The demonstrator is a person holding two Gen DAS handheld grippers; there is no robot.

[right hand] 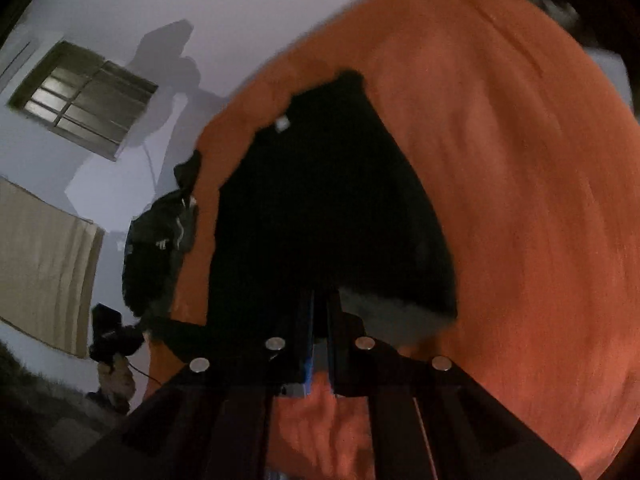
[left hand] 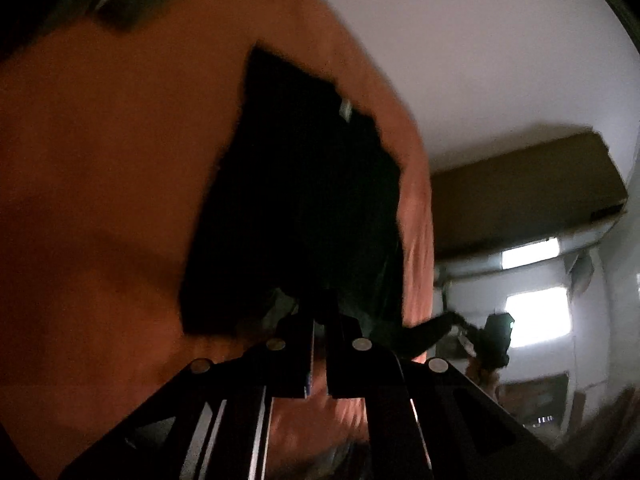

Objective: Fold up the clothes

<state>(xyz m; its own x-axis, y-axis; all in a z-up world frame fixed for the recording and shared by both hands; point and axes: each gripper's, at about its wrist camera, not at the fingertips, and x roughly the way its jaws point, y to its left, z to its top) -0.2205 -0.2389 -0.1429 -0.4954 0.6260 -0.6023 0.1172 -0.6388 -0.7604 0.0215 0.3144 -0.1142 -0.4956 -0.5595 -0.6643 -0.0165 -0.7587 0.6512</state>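
**Both grippers clamped on a black garment over an orange bed**

Black garment (left hand: 304, 200) spread flat on the orange bedsheet (left hand: 100, 200), white neck label (left hand: 346, 110) at its far end; near hem lifted off the sheet; left gripper (left hand: 318, 320) has its fingers pinched together on the near edge of the fabric, cloth bunched at the tips; right gripper (right hand: 320, 316) likewise clenched on the same garment (right hand: 320, 200) at its near edge, fingers nearly touching, fabric between them; in the right wrist view the label (right hand: 282, 123) sits at the top left of the cloth; orange sheet (right hand: 520, 200) surrounds it; dark clothes pile (right hand: 160, 248) at the bed's left edge, beside the garment; window (right hand: 84, 98) on the pale wall, beige curtain (right hand: 44, 264) below it; both views motion-blurred.
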